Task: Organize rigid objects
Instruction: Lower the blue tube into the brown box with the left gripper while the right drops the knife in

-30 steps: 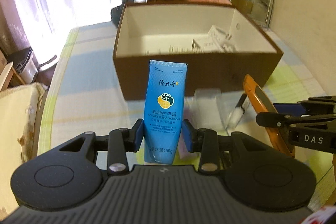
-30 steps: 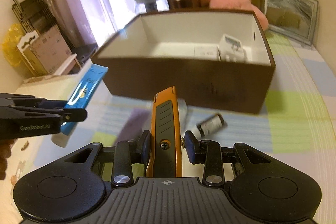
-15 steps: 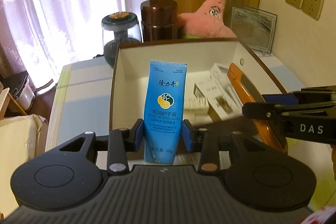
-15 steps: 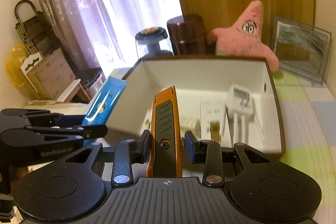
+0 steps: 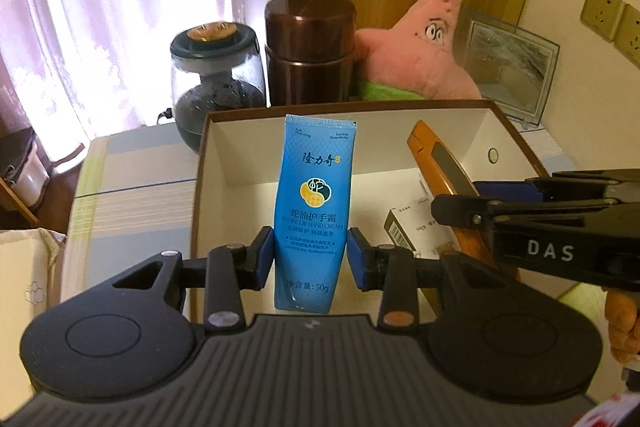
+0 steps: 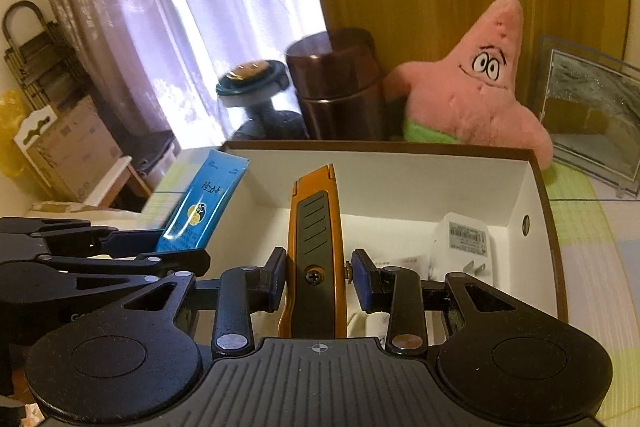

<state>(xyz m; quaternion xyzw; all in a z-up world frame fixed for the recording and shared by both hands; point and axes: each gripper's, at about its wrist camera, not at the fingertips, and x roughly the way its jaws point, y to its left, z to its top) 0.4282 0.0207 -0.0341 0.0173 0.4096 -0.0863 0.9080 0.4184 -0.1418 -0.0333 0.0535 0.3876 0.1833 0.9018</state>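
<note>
Both loads hang over the open brown white-lined cardboard box [image 5: 516,131]: the left claw [image 5: 311,259] clamps an upright blue plastic hand-cream tube [image 5: 314,203], the right claw [image 6: 319,281] an orange-and-black utility knife [image 6: 316,247]. Lower each onto bare floor, clear of the white plug adapter [image 6: 460,247] and small carton [image 5: 408,227], keeping the claws apart.

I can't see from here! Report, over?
Left hand-held gripper shut on blue tube. Right hand-held gripper shut on orange knife. Both over box. Nothing blocking.
</note>
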